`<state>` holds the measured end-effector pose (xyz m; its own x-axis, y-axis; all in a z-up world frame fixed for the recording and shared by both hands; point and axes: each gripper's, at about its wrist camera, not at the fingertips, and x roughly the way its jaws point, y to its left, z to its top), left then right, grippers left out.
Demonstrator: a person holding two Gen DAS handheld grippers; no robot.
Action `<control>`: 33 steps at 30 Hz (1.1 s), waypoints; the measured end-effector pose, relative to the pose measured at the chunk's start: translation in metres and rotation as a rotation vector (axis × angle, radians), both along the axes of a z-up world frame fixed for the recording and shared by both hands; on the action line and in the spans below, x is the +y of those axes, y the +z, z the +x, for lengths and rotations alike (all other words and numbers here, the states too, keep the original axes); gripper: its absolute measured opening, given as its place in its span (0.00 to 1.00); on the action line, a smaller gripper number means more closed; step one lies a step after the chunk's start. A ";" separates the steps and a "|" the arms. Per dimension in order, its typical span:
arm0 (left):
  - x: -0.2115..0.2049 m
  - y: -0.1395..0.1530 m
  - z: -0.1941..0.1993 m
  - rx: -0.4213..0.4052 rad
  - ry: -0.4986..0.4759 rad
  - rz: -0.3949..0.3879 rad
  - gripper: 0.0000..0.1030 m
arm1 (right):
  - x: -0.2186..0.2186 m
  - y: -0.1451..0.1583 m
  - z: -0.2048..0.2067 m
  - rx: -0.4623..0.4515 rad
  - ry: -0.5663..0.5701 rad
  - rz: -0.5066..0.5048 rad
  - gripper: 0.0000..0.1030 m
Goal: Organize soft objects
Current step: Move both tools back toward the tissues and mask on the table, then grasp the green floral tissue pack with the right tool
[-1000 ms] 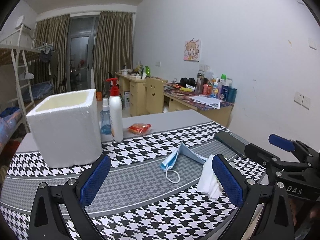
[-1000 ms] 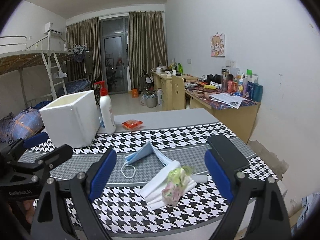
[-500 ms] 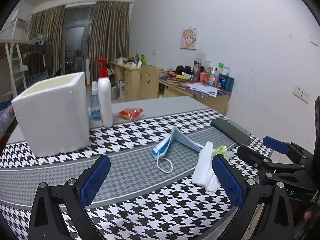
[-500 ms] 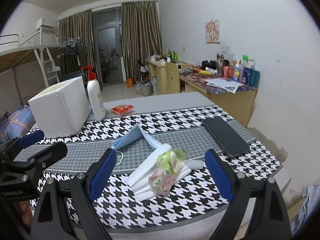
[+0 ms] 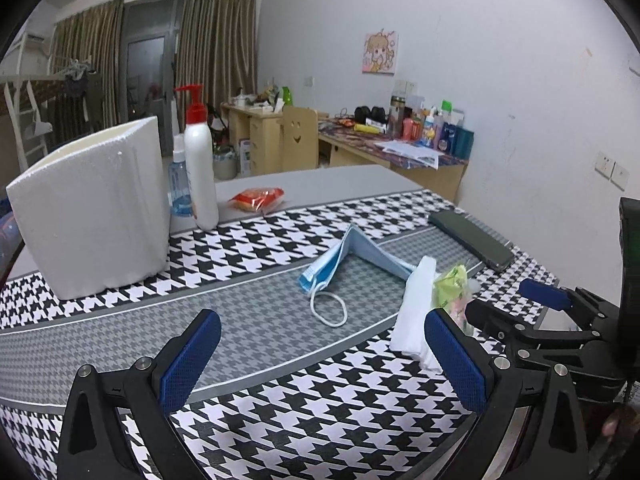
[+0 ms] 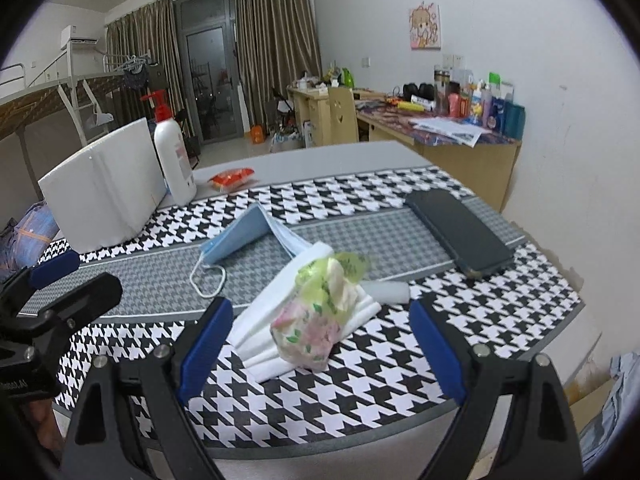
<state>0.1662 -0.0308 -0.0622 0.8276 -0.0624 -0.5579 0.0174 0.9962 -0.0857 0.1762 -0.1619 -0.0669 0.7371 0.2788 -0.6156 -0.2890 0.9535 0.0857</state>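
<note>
A blue face mask (image 5: 340, 256) (image 6: 240, 236) lies tented on the houndstooth tablecloth (image 5: 280, 420). To its right is a stack of white folded tissues (image 5: 414, 312) (image 6: 256, 344) with a floral tissue packet (image 5: 452, 292) (image 6: 316, 320) on top. My right gripper (image 6: 320, 348) is open, low over the table, and the packet sits just ahead of its blue pads. My left gripper (image 5: 322, 360) is open and empty, near the table's front, with the mask ahead of it. A white foam box (image 5: 92, 208) (image 6: 104, 192) stands at the far left.
A dark phone (image 5: 472, 240) (image 6: 460, 228) lies right of the soft things. Beside the foam box stand a white pump bottle (image 5: 200, 168) (image 6: 174, 164) and a small spray bottle (image 5: 180, 184), with a red snack packet (image 5: 258, 198) behind. The table edge runs close on the right.
Both grippers have come lower and closer to the table. The right one has drawn up to the floral packet and tissues. Nothing on the table has moved.
</note>
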 end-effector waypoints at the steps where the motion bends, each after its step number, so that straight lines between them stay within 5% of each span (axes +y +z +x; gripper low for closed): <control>1: 0.000 -0.001 0.000 0.003 -0.001 -0.002 0.99 | 0.000 -0.003 0.002 0.014 0.006 0.005 0.90; 6: -0.005 -0.006 0.007 0.027 -0.014 0.004 0.99 | -0.002 -0.013 0.009 0.050 0.015 0.021 0.89; 19: -0.019 -0.013 0.020 0.075 -0.058 0.014 0.99 | -0.011 -0.036 0.019 0.169 0.059 0.078 0.56; 24: -0.027 -0.014 0.023 0.082 -0.077 0.021 0.99 | -0.016 -0.041 0.020 0.192 0.073 0.098 0.27; 33: -0.038 -0.017 0.026 0.087 -0.110 0.020 0.99 | -0.025 -0.025 0.009 0.129 0.059 0.100 0.27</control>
